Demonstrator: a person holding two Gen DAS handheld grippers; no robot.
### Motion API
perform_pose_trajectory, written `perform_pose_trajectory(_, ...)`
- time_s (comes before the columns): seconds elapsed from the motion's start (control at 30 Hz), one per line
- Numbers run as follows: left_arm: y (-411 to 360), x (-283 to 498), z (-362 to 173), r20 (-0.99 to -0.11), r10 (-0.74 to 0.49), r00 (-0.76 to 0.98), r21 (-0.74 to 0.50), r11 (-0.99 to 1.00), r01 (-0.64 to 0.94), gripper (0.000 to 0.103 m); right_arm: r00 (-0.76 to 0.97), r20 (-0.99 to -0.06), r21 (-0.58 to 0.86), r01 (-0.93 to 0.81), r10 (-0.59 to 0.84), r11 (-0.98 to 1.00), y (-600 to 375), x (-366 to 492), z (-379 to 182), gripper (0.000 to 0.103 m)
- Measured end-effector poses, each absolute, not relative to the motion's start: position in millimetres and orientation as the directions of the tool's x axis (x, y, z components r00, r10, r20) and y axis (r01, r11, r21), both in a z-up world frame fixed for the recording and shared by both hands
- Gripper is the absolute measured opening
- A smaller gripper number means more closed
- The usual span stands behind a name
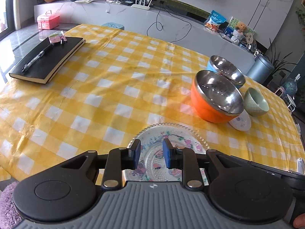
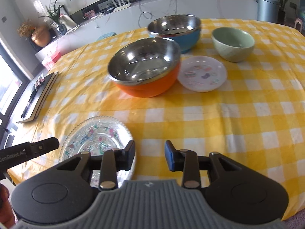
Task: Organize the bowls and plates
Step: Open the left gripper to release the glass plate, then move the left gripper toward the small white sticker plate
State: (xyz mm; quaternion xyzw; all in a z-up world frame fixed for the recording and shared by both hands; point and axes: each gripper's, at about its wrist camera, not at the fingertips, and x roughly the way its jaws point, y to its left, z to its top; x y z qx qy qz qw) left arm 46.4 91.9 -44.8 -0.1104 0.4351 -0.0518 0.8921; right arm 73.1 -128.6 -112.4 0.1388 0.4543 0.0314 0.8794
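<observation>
Tongs, left [image 1: 151, 153] and right [image 2: 149, 157], stood part open and empty; glass plate [image 1: 172, 133] lay directly beneath the left pair, nearer.

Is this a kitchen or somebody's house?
Most likely a living or dining room in a home. A table with a yellow checked cloth holds bowls, and behind it a long white TV counter carries a wifi router and a teddy bear.

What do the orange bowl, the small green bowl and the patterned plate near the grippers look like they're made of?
Orange bowl: likely stainless steel inside, mirror-bright with sharp reflections; matte orange shell, possibly plastic. Small green bowl: probably glazed ceramic, thick-walled with a soft sheen. Patterned plate: looks like clear pressed glass, beaded rim, tablecloth showing through; could be clear plastic.
</observation>
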Motion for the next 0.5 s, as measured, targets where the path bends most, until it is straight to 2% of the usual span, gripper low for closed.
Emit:
perform_pose_trajectory(0.1, 74, 46, -41, -0.755, -0.236, 0.611, -0.273, 0.961, 0.034, 0.029, 0.593, -0.789, 0.284, 0.122, 0.16, 0.951, -149, 68, -113, 0.039)
perform_pose_trajectory(0.27, 38, 47, -44, -0.746, -0.307, 0.591, -0.316, 0.944, 0.093, 0.029, 0.607, -0.786, 0.303, 0.208, 0.12, 0.93, -185, 59, -115, 0.04)
perform_pose_trajectory(0.5, -25, 48, -48, -0.738, -0.342, 0.582, -0.25, 0.939, 0.235, 0.03, 0.637, -0.768, 0.332, 0.298, 0.073, 0.895, -229, 47, -118, 0.04)
